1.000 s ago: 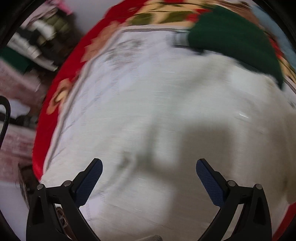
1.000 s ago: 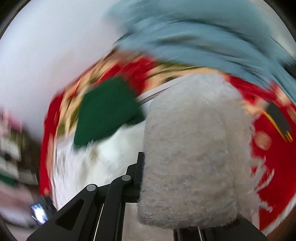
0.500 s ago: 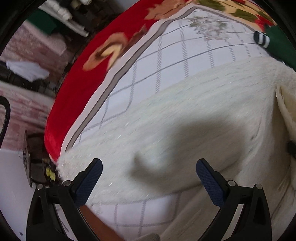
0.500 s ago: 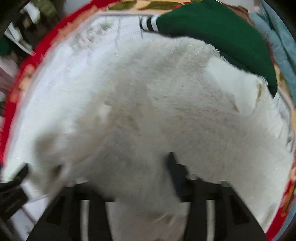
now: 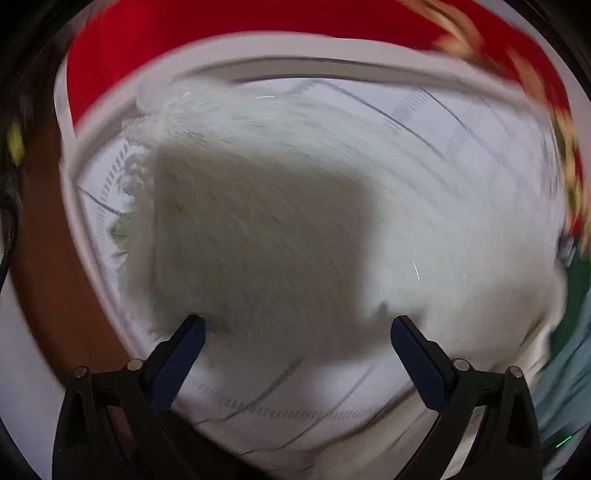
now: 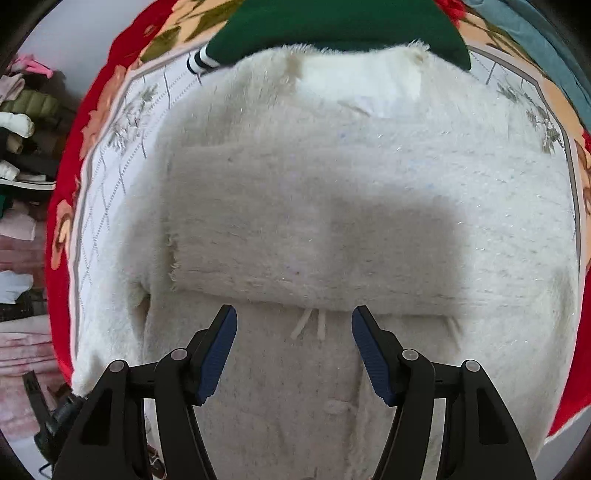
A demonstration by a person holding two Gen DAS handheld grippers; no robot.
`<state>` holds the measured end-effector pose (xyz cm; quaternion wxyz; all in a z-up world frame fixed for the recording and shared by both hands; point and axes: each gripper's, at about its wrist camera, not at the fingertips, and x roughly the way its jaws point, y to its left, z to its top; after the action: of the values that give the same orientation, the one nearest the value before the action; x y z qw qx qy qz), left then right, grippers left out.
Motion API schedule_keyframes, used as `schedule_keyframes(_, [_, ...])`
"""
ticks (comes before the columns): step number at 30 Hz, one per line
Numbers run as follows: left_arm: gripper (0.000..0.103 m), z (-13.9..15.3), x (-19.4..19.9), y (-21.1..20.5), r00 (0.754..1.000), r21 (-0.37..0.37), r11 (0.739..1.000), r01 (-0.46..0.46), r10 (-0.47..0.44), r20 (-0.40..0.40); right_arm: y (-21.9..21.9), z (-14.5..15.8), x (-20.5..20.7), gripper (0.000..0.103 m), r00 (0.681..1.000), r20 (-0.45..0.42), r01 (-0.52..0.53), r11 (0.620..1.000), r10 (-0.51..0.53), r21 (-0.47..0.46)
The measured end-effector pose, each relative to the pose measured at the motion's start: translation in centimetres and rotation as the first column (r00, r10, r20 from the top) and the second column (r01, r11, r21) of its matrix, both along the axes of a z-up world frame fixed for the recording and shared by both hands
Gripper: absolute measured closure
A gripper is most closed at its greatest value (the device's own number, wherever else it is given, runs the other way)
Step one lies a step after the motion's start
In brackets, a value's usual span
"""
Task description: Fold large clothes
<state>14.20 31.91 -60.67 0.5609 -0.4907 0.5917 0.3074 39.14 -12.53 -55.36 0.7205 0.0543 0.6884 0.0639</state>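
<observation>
A large fuzzy white garment [image 6: 351,192] lies spread on a bed, one sleeve folded flat across its body. My right gripper [image 6: 293,325] is open and empty, just above the garment near the folded sleeve's lower edge. In the blurred left wrist view the same white garment [image 5: 295,229] lies on the white checked part of the bedspread [image 5: 461,122]. My left gripper [image 5: 297,332] is open and empty above its near edge.
A dark green garment [image 6: 332,22] lies at the far end, touching the white garment's collar. A blue-grey garment [image 6: 543,37] lies at the far right. The bedspread's red floral border [image 6: 62,221] rings the bed. Stacked clothes [image 6: 18,122] stand off the left side.
My right gripper has let go of the white sleeve, which now lies folded across the body, and stands open. My left gripper has swung to the garment's left edge, still open.
</observation>
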Motion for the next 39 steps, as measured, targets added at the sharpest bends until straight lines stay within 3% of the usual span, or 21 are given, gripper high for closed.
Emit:
schedule_keyframes(1, [0.02, -0.9, -0.4, 1.1, 0.998, -0.011, 0.998, -0.056, 0.056, 0.0, 0.7, -0.4, -0.1, 0.036, 1.0, -0.003, -0.008, 1.0, 0.008, -0.018])
schedule_keyframes(2, [0.024, -1.2, -0.6, 2.1, 0.995, 0.003, 0.995, -0.097, 0.097, 0.005, 1.3, -0.6, -0.1, 0.036, 1.0, -0.007, -0.011, 0.999, 0.01, -0.031])
schedule_keyframes(3, [0.033, -1.0, -0.6, 3.0, 0.992, 0.044, 0.991, -0.125, 0.124, 0.02, 1.8, -0.7, -0.3, 0.036, 1.0, -0.009, -0.008, 0.999, 0.008, -0.041])
schedule_keyframes(6, [0.077, 0.3, 1.0, 4.9, 0.995, 0.175, 0.98, -0.101, 0.095, 0.04, 3.4, -0.9, -0.5, 0.036, 1.0, -0.008, -0.002, 0.999, 0.001, -0.04])
schedule_keyframes(9, [0.089, 1.1, 3.6, 7.8, 0.993, 0.233, 0.968, -0.091, 0.07, 0.097, 4.7, -0.6, -0.5, 0.036, 1.0, 0.01, -0.005, 0.999, 0.006, -0.051])
schedule_keyframes(14, [0.092, 1.3, 9.0, 13.5, 0.986, 0.328, 0.943, -0.05, -0.005, 0.166, 6.3, -0.9, 0.3, 0.036, 1.0, 0.012, 0.015, 0.999, -0.015, -0.028])
schedule_keyframes(17, [0.089, -0.1, 10.2, 14.1, 0.98, 0.261, 0.965, -0.03, -0.022, 0.195, 7.0, -1.4, 0.8, 0.036, 1.0, 0.006, 0.021, 0.999, -0.021, -0.027])
schedule_keyframes(20, [0.065, -0.2, 9.4, 12.1, 0.953, 0.151, 0.987, -0.06, 0.011, 0.304, 7.3, -1.6, 0.9, 0.036, 1.0, 0.002, 0.024, 1.0, -0.024, -0.014])
schedule_keyframes(21, [0.047, -0.5, 8.5, 11.8, 0.934, 0.1, 0.992, -0.079, 0.039, 0.354, 7.4, -1.6, 0.8, 0.036, 1.0, 0.005, 0.023, 1.0, -0.023, -0.016])
schedule_keyframes(22, [0.038, -1.0, 7.9, 11.2, 0.916, 0.061, 0.993, -0.099, 0.067, 0.395, 7.5, -1.6, 0.7, 0.036, 1.0, 0.004, 0.023, 1.0, -0.023, -0.01])
schedule_keyframes(23, [0.038, -1.7, 7.5, 11.0, 0.901, 0.031, 0.992, -0.122, 0.097, 0.422, 7.4, -1.6, 0.6, 0.036, 1.0, 0.0, 0.023, 1.0, -0.023, -0.005])
schedule_keyframes(26, [0.038, -2.2, 7.8, 9.2, 0.883, 0.049, 0.984, -0.173, 0.132, 0.45, 7.5, -1.8, 0.4, 0.036, 0.999, -0.016, 0.032, 0.999, -0.032, -0.001])
schedule_keyframes(28, [0.042, -1.7, 8.9, 9.1, 0.88, 0.094, 0.975, -0.2, 0.137, 0.454, 7.4, -2.0, 0.3, 0.036, 0.999, -0.019, 0.031, 1.0, -0.031, -0.003])
schedule_keyframes(29, [0.052, -1.2, 9.7, 8.9, 0.885, 0.139, 0.969, -0.205, 0.123, 0.449, 7.4, -2.1, 0.3, 0.036, 0.999, -0.02, 0.03, 0.999, -0.031, -0.014])
schedule_keyframes(30, [0.094, -0.6, 10.3, 8.2, 0.901, 0.188, 0.963, -0.194, 0.099, 0.423, 7.2, -2.2, 0.3, 0.036, 0.999, -0.019, 0.034, 0.999, -0.034, -0.021])
schedule_keyframes(31, [0.103, -0.3, 11.7, 8.1, 0.918, 0.24, 0.958, -0.16, 0.055, 0.392, 7.1, -2.3, 0.4, 0.036, 0.999, -0.014, 0.038, 0.999, -0.038, -0.032])
schedule_keyframes(32, [0.103, 0.6, 11.3, 8.1, 0.919, 0.269, 0.953, -0.139, 0.023, 0.395, 7.0, -2.3, 0.5, 0.036, 0.999, -0.004, 0.042, 0.998, -0.043, -0.056])
schedule_keyframes(34, [0.103, 2.9, 13.2, 7.3, 0.93, 0.408, 0.91, -0.078, -0.081, 0.357, 7.0, -2.0, 0.6, 0.034, 0.999, 0.04, 0.043, 0.987, -0.037, -0.155])
schedule_keyframes(36, [0.103, 5.5, 14.5, 6.2, 0.932, 0.515, 0.857, -0.017, -0.173, 0.319, 7.2, -1.6, 0.8, 0.016, 0.995, 0.097, 0.037, 0.964, -0.012, -0.262])
schedule_keyframes(39, [0.103, 10.1, 16.0, 3.8, 0.911, 0.644, 0.762, 0.068, -0.311, 0.272, 7.5, -1.6, 1.4, 0.012, 0.99, 0.137, 0.012, 0.954, 0.031, -0.3])
